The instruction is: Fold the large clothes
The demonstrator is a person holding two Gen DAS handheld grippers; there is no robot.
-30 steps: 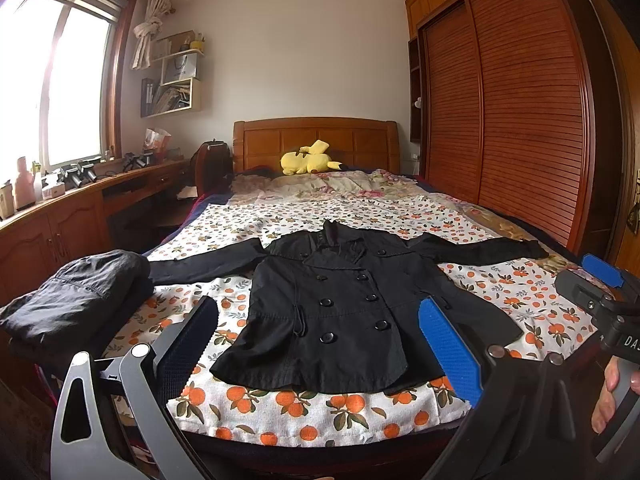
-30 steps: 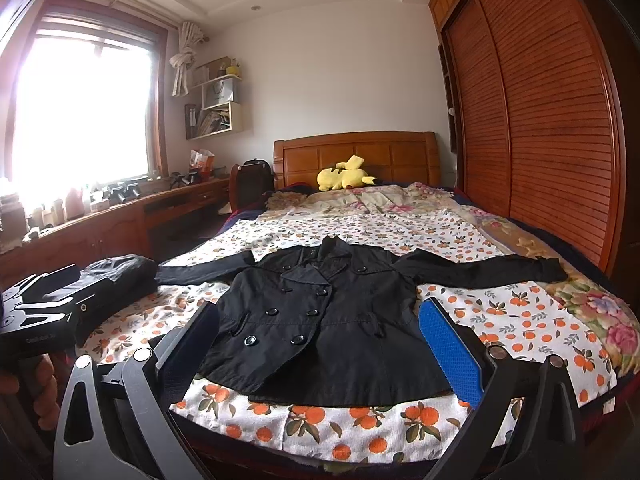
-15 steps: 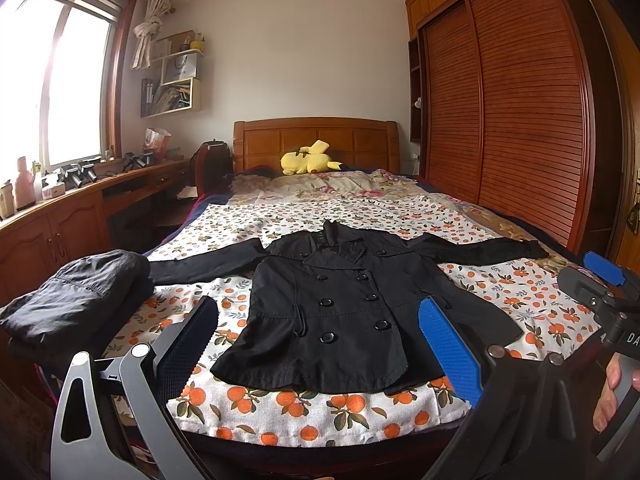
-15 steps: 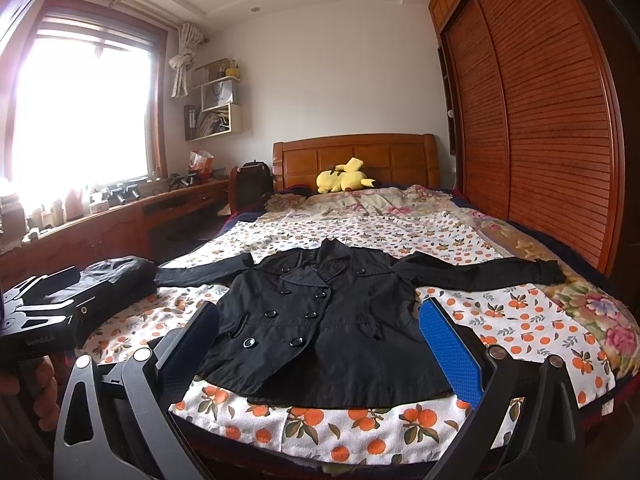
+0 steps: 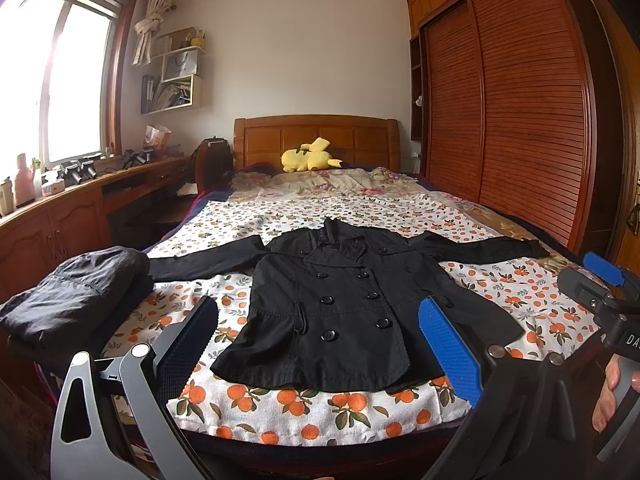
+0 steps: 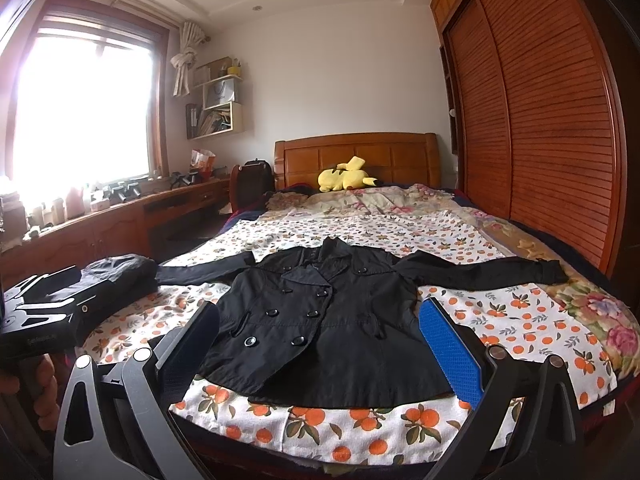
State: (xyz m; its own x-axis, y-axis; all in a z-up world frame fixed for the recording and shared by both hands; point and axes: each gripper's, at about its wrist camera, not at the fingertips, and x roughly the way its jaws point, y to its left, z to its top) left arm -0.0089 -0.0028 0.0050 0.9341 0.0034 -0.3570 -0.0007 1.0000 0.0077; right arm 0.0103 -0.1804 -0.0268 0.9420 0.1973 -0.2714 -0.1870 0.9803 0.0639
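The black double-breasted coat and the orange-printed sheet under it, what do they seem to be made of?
The black double-breasted coat looks like a matte woven fabric, perhaps cotton twill: it shows crisp stitched seams and soft creases, with glossy buttons that look like plastic. The orange-printed white sheet looks like thin printed cotton, matte and lightly rumpled. Neither fibre can be confirmed by sight.

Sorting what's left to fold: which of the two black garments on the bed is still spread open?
The black coat in the bed's middle, sleeves stretched out and buttons showing. The other dark garment lies bundled at the bed's left edge.
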